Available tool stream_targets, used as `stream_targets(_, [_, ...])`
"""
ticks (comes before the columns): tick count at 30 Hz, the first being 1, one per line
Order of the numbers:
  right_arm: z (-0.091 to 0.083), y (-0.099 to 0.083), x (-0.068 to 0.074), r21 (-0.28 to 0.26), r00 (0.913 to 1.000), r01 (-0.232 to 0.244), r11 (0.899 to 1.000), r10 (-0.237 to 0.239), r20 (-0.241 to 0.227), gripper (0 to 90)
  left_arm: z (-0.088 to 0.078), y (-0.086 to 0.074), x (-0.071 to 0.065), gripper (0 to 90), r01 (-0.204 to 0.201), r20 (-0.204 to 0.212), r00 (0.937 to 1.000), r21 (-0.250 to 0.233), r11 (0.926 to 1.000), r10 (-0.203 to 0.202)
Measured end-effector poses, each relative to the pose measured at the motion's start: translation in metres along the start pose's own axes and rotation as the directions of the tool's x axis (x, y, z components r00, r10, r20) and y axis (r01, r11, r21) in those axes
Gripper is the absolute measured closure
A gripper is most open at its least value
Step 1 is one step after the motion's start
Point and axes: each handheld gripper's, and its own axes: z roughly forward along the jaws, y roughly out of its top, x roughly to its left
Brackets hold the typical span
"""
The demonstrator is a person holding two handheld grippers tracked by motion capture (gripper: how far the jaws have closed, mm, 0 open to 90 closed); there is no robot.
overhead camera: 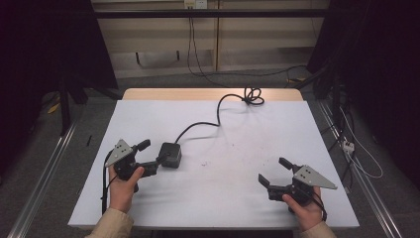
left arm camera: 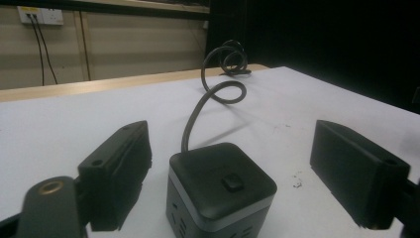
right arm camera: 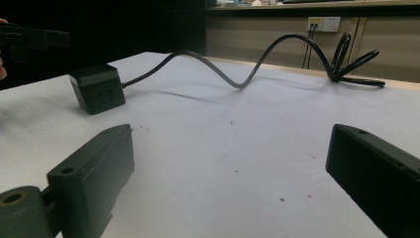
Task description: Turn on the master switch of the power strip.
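Left tool spread around black cube socket, coiled cable

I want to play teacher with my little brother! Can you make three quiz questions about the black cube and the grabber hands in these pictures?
1. True or false: the left gripper has already squeezed shut on the black cube.
2. Where does the cube's cable run? A) off the table's right side B) toward the far edge, ending in a coil C) under the right gripper
3. Fill in: both grippers have their jaws ____.

Key
1. False. In the left gripper view the cube sits between the jaws with gaps on both sides.
2. B.
3. Open. The right gripper sits over bare white table, far from the cube.
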Motion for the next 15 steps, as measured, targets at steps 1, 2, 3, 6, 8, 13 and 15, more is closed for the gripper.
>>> stream_targets(1, [0.0,-0.0001,-0.0001,0.0,1.0,-0.002,1.0,0.002,0.0,4.1,0.0,0.0,0.0,17.2,0.0,0.0,1.0,0.0,1.0,0.0])
stream_targets(2, [0.0,-0.0001,-0.0001,0.0,1.0,-0.003,1.0,0.003,0.0,4.1,0.0008,0.0002,-0.0002,19.1,-0.002,0.003,1.0,0.004,1.0,0.002])
stream_targets(3, [0.0,-0.0001,-0.0001,0.0,1.0,-0.002,1.0,0.002,0.0,4.1,0.0012,0.0006,-0.0004,20.6,-0.006,-0.001,1.0,0.01,0.9999,0.006])
stream_targets(6, [0.0,0.0002,0.0003,-0.001,1.0,0.0,1.0,0.0,-0.001,4.2,0.0022,0.0018,-0.0006,24.7,-0.007,0.003,1.0,0.011,0.9999,0.007])
stream_targets(8, [0.0001,0.0001,0.0002,-0.001,1.0,0.0,1.0,0.0,-0.002,4.1,0.0032,0.0021,-0.0005,27.1,-0.008,0.01,0.9999,0.01,0.9999,0.008])
stream_targets(13, [0.0,0.0003,0.0003,-0.001,1.0,0.001,1.0,-0.001,-0.002,4.2,0.0056,0.0037,-0.0015,35.3,-0.012,0.022,0.9997,0.022,0.9997,0.011])
stream_targets(15, [0.0,0.0003,0.0003,-0.002,1.0,0.0,1.0,0.0,-0.003,4.2,0.0066,0.0038,-0.0015,35.9,-0.009,0.022,0.9997,0.028,0.9996,0.009])
